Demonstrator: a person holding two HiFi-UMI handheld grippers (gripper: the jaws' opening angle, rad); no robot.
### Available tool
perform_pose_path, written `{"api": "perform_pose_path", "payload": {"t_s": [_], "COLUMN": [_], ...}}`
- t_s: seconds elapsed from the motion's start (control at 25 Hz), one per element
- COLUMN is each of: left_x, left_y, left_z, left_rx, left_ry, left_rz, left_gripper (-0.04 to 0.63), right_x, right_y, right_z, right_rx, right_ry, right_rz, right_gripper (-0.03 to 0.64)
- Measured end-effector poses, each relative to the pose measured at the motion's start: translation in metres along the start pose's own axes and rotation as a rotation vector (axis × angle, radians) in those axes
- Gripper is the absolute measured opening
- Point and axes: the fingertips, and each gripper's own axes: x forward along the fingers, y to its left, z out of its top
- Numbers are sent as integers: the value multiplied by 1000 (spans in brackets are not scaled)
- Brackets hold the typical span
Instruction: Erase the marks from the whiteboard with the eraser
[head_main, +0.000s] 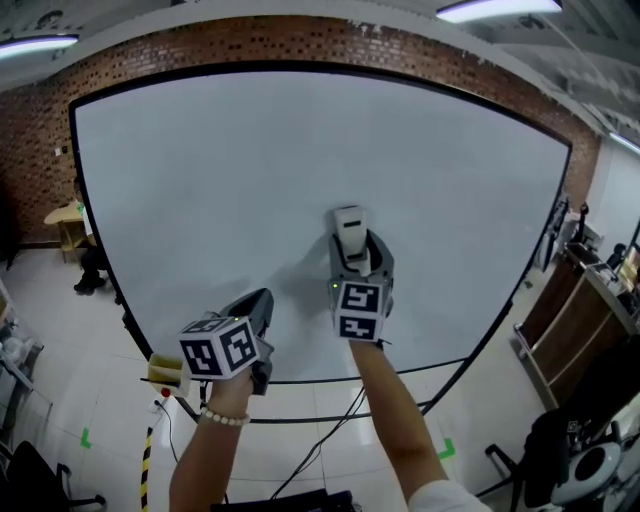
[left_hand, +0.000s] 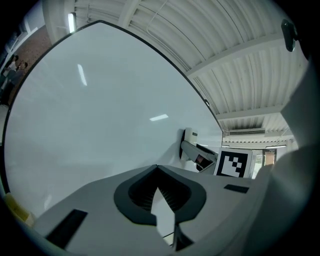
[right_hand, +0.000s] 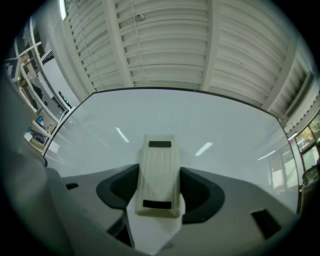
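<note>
Between the jaws of the right gripper (right_hand: 159, 192), clamped by its long sides, sits the cream ribbed plastic eraser (right_hand: 159, 167). Its far end projects past the jaw tips, probably so that its wiping face can lie flat on the large glossy white whiteboard (head_main: 250, 180). The eraser appears pressed to the board below the middle, nearer the lower edge. No marks are discernible. The left gripper (left_hand: 157, 172), jaws together and empty, hangs near the lower-left edge, clear of the wiping.

Bright ceiling strips (head_main: 497, 8) glare on whiteboard (left_hand: 100, 115); fisheye edges bend.
</note>
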Motion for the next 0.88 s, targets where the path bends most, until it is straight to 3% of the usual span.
{"api": "perform_pose_path", "payload": {"t_s": [0.52, 0.88], "left_x": [80, 129], "left_y": [-87, -129], "left_z": [-47, -78], "left_rx": [7, -8], "left_ry": [43, 67], "left_rz": [-39, -61], "left_gripper": [-11, -11], "right_x": [-23, -30], "right_y": [-168, -251], "right_z": [-58, -86], "right_rx": [26, 21], "right_ry": [11, 20], "right_rz": [-95, -122], "right_gripper": [275, 276]}}
